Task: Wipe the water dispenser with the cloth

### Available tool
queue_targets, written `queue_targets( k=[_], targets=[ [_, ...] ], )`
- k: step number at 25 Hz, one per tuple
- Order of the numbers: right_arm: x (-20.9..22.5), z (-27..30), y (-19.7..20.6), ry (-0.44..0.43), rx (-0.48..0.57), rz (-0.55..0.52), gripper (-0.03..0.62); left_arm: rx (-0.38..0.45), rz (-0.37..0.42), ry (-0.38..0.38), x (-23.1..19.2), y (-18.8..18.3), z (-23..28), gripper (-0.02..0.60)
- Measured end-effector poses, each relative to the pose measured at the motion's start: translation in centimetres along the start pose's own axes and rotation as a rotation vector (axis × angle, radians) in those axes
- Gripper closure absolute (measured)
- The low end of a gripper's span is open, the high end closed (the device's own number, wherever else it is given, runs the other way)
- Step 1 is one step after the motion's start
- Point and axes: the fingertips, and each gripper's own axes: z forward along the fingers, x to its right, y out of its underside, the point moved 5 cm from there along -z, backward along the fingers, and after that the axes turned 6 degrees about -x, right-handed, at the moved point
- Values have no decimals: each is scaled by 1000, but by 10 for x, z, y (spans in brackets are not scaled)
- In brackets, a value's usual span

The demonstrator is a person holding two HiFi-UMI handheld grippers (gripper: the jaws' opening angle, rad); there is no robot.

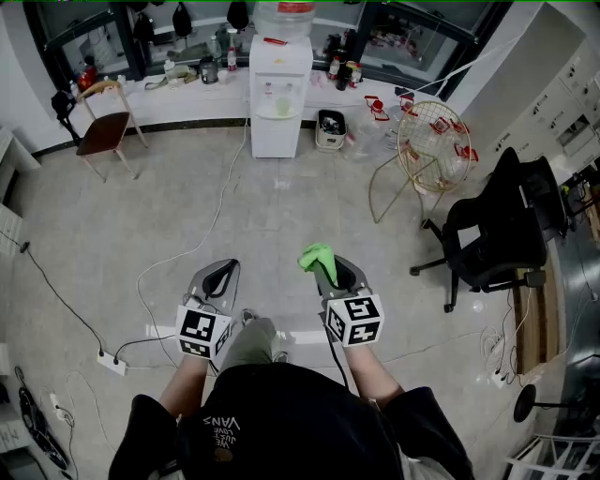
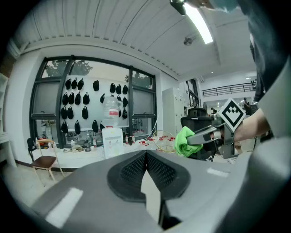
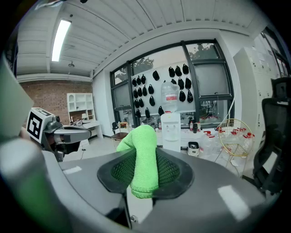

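Head view looks steeply down on a pale tiled floor (image 1: 281, 216), with the person's dark shirt at the bottom edge and both grippers held out just above it, side by side in the lower centre of the frame. The right gripper (image 1: 325, 269) is clenched on a bright green cloth (image 1: 317, 255), which bunches up past the jaw tips. The right gripper view shows the cloth pinched between the dark ribbed pads, a fold hanging below them and a rounded lump rising above. The left gripper (image 1: 223, 270) holds nothing: in the left gripper view its jaws are pressed together along a single seam, with only bare pad on either side. The water dispenser (image 1: 278, 94), white with a large bottle (image 1: 281, 17) on top, stands against the long windowed wall at the top centre of the head view, well apart from both grippers. A wooden chair (image 1: 103, 127) sits at upper left, a gold wire frame (image 1: 433, 145) at upper right, and a black office chair (image 1: 497, 234) at the right edge. A white cable (image 1: 187, 253) loops across the floor left of centre.
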Motion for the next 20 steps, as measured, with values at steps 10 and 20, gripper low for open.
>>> queue_targets(
  k=[10, 20],
  targets=[
    [6, 25, -12, -15, 5, 56, 480, 4, -16, 17, -23, -6, 22, 580],
    [-2, 105, -49, 45, 13, 86, 480, -1, 20, 58, -112, -17, 66, 580]
  ],
)
